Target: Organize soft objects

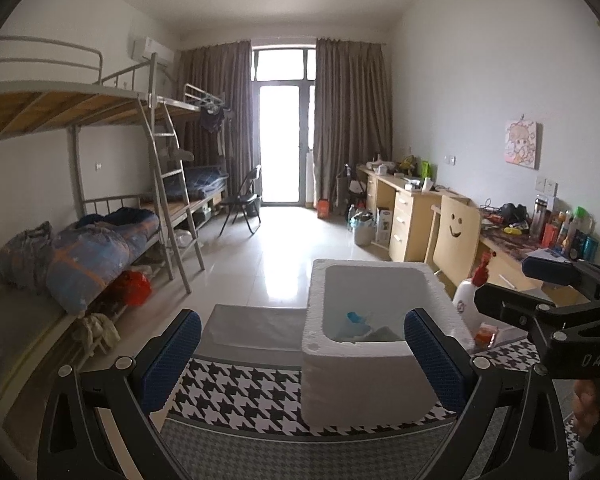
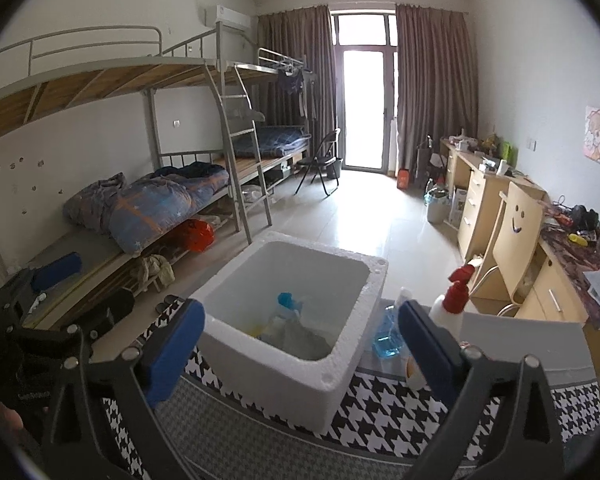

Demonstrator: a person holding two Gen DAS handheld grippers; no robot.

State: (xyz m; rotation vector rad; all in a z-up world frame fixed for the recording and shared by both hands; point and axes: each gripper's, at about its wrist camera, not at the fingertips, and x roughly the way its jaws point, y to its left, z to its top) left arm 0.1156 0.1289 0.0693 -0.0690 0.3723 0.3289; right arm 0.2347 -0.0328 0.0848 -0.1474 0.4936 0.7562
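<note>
A white foam box (image 1: 364,384) (image 2: 300,372) stands open-topped on a black-and-white houndstooth cloth (image 1: 240,392) (image 2: 396,412). Inside lie a crumpled grey soft item (image 2: 306,340), a blue-capped thing (image 1: 354,317) (image 2: 286,300) and other pieces I cannot make out. My left gripper (image 1: 304,354) is open just short of the box's near wall, nothing between its blue pads. My right gripper (image 2: 300,344) is open too, held above the box's near corner, and its jaws hold nothing. In the left wrist view the right gripper (image 1: 502,282) shows at the right, beside the box.
A white spray bottle with a red top (image 2: 454,300) (image 1: 470,296) and a bottle of blue liquid (image 2: 388,332) stand right of the box. A flat pale slab (image 1: 252,332) lies left of it. Bunk beds (image 2: 160,200) line the left wall, desks (image 2: 484,200) and a wooden chair (image 2: 516,236) the right.
</note>
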